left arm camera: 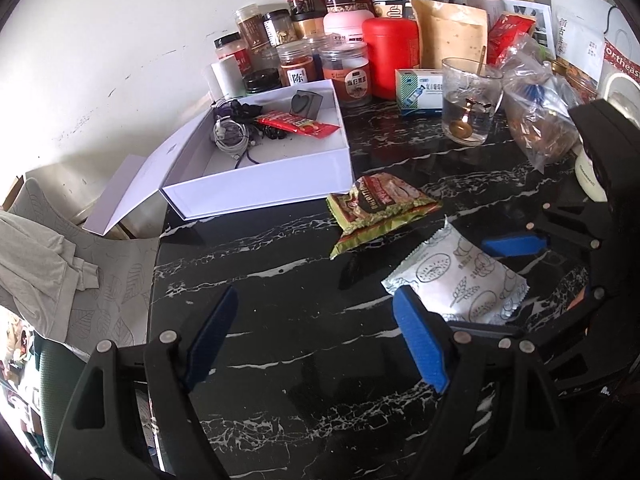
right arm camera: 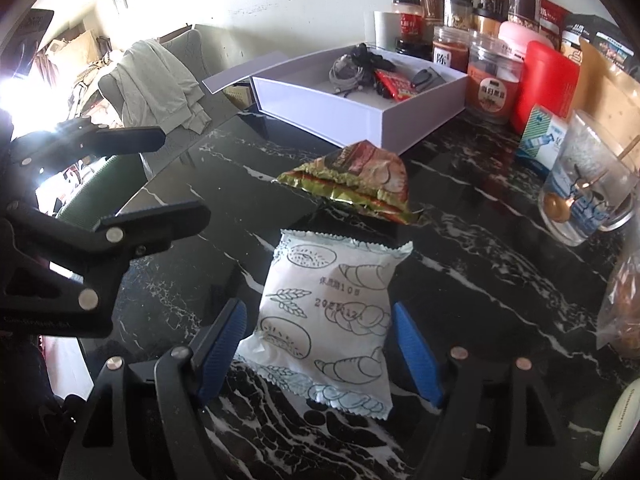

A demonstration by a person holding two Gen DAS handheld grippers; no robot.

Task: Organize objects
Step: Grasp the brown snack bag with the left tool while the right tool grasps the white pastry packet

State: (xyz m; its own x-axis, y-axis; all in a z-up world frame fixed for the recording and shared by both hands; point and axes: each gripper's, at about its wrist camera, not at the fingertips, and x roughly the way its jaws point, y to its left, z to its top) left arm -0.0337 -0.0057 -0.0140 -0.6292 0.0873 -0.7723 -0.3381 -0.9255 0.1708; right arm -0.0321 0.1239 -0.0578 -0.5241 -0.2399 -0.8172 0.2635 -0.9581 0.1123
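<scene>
A white snack packet with croissant drawings lies on the black marble table. My right gripper is open, its blue pads either side of the packet, apart from it. A green and red snack packet lies just beyond. The open white box holds cables and a red packet. In the left wrist view my left gripper is open and empty over bare table, left of the white packet. The green packet, the box and the right gripper show there too.
Many jars, a red canister and bags stand along the wall behind the box. A glass with a spoon, a small medicine box and a plastic bag sit at right. A chair with cloth stands left of the table.
</scene>
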